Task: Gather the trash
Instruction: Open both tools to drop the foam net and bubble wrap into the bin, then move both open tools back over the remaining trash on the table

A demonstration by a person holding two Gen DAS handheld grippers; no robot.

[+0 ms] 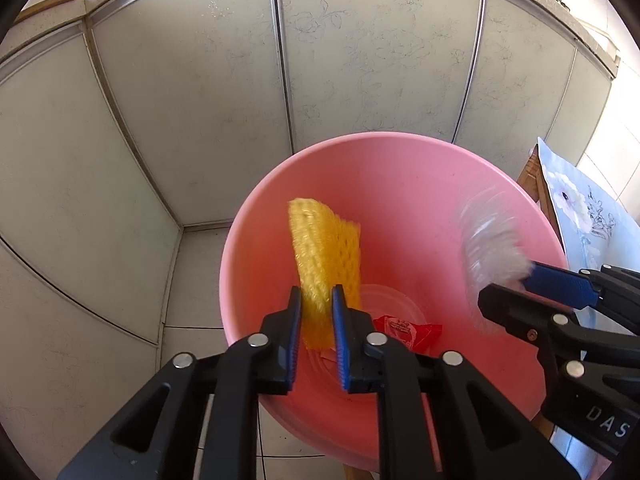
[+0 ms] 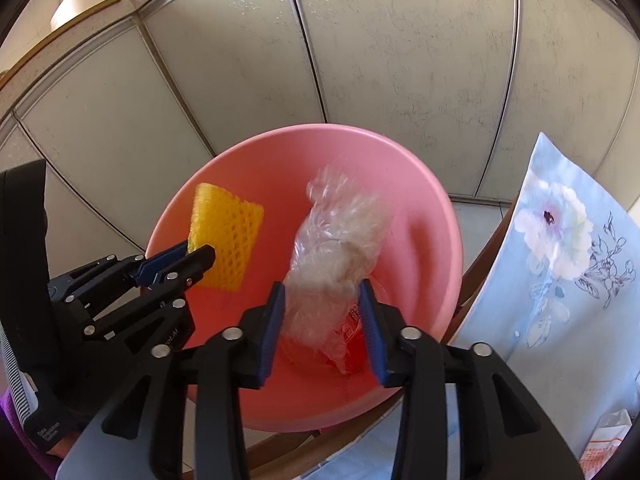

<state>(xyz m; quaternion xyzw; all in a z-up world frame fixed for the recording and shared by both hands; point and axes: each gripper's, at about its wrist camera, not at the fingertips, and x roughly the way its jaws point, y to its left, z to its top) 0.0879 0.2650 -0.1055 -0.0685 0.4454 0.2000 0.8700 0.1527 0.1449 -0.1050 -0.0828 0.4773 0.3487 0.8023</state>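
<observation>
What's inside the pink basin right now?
At the bottom of the pink basin lie a red wrapper and a clear plastic lid. The yellow foam net and crumpled clear bag hang above it, hiding part of the bottom.

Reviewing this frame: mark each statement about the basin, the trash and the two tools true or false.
1. The left tool has yellow foam netting between its fingers. True.
2. The pink basin has nothing in it. False: a red wrapper lies at its bottom.
3. The right tool has a crumpled clear plastic bag between its fingers. True.
4. Both tools are above the floral cloth. False: both are over the basin; the cloth is beside it.
</observation>
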